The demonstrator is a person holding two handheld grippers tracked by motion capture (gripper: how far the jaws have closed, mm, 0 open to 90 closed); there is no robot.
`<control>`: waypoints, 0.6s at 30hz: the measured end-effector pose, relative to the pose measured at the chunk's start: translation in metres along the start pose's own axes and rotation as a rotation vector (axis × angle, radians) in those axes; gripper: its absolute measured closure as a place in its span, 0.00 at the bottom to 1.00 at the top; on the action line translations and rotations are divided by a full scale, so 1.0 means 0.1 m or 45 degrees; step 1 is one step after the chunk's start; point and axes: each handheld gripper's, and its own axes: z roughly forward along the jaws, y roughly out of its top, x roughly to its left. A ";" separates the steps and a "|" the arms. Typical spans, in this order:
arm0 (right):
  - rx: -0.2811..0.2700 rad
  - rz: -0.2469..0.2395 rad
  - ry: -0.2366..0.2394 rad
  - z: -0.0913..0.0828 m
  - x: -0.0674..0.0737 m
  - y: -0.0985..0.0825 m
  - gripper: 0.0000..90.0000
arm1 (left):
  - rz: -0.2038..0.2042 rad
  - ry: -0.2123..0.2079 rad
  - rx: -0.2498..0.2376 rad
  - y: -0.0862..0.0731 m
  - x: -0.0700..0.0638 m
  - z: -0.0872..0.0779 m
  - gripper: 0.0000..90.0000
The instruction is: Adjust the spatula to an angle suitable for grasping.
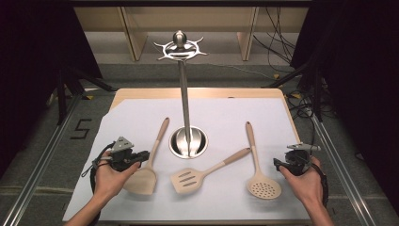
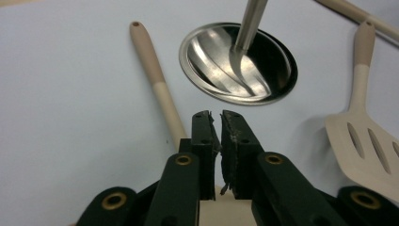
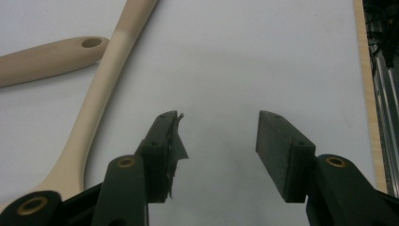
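High view, left to right: left gripper (image 1: 141,154) sits at the handle of the solid spatula (image 1: 149,162) on the white-covered bench (image 1: 226,110), jaws nearly together, and in the left gripper view the handle passes under them, so whether it is pinched I cannot tell. Next come the steel hanging stand (image 1: 187,141), the slotted turner (image 1: 202,173), the perforated skimmer (image 1: 259,174), then the right gripper (image 1: 278,165), jaws wide and holding nothing. Judged step: pick-up of utensil 1 of 3; next move likely needs a firm pinch, lift, and threading the handle's hole onto a stand hook.
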 end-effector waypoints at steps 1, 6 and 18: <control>0.007 0.009 0.010 0.00 0.00 0.00 0.56 | 0.018 0.000 0.027 0.03 -0.03 0.03 0.95; 0.008 0.027 0.014 -0.01 0.00 0.00 0.60 | 0.104 -0.053 0.177 0.14 -0.12 0.19 0.99; 0.053 0.103 -0.009 -0.11 0.13 0.05 0.87 | 0.231 -0.068 0.532 0.27 -0.11 0.66 0.99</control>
